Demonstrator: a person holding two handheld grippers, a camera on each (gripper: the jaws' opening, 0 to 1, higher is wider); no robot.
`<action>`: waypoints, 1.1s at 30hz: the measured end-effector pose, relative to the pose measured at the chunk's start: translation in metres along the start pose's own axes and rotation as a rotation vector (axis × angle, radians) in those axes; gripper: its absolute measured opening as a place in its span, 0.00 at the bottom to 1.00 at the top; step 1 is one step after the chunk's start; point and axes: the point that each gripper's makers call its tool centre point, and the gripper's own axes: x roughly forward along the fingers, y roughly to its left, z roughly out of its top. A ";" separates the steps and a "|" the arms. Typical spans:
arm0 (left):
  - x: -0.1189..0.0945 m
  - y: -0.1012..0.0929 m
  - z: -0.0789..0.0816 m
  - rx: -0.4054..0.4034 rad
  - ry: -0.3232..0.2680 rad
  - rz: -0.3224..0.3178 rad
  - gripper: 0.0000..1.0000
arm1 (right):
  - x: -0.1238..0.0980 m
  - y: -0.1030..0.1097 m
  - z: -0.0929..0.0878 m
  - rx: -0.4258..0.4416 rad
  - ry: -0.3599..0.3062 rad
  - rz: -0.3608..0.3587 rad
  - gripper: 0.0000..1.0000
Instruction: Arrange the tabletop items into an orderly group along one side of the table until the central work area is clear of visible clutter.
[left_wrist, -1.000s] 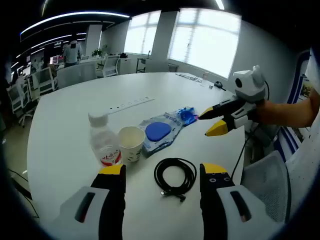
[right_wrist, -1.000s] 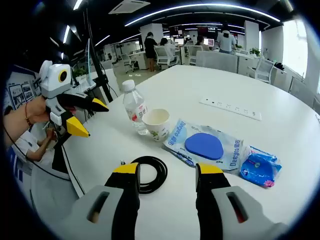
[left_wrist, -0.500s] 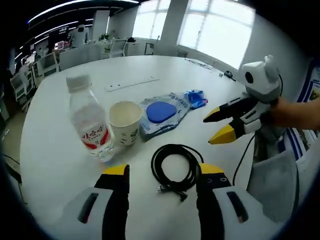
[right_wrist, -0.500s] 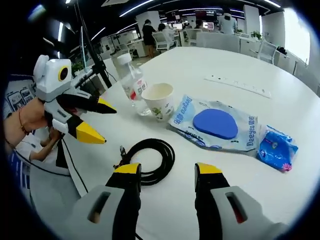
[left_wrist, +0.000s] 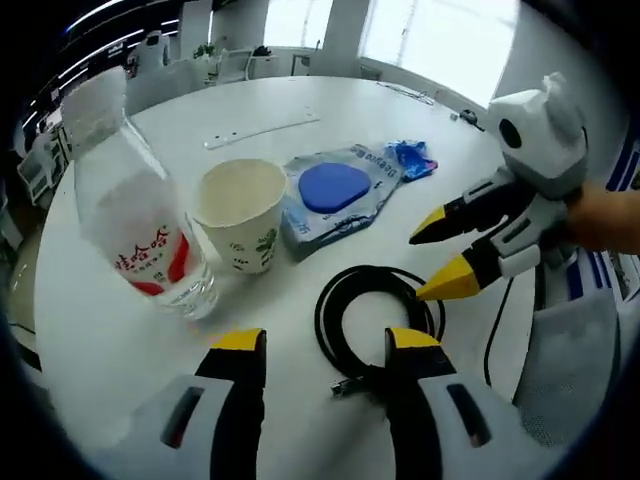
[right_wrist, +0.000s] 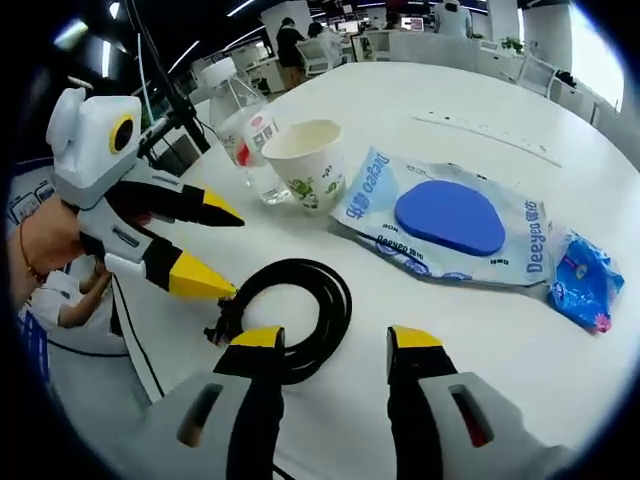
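Smooth white table (left_wrist: 300, 100) holds a glossy coiled black cable (left_wrist: 375, 325), paper cup (left_wrist: 240, 212), clear ribbed bottle (left_wrist: 135, 215); both grippers (left_wrist: 325, 350) (right_wrist: 325, 345) gape apart, cable partly hidden.

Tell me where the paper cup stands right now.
In the left gripper view the cup stands upright on the white table, between the water bottle on its left and the wipes pack on its right, beyond the coiled cable.

- I'm seeing the black coiled cable (left_wrist: 378, 322) lying flat nearest me.
- The clear water bottle (left_wrist: 135, 220) is standing upright, touching the paper cup (left_wrist: 240, 212).
- The wipes pack (right_wrist: 450, 220) is lying flat, the small blue packet (right_wrist: 587, 282) sitting beside it.
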 end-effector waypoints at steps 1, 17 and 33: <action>0.003 0.000 -0.002 0.009 0.015 0.003 0.46 | 0.002 0.000 0.000 0.002 0.003 0.000 0.39; 0.025 -0.003 -0.018 0.134 0.118 0.060 0.32 | 0.016 0.001 -0.008 -0.011 0.055 -0.011 0.24; 0.027 -0.009 -0.015 0.171 0.133 0.092 0.08 | 0.013 0.007 -0.007 0.020 0.053 0.003 0.05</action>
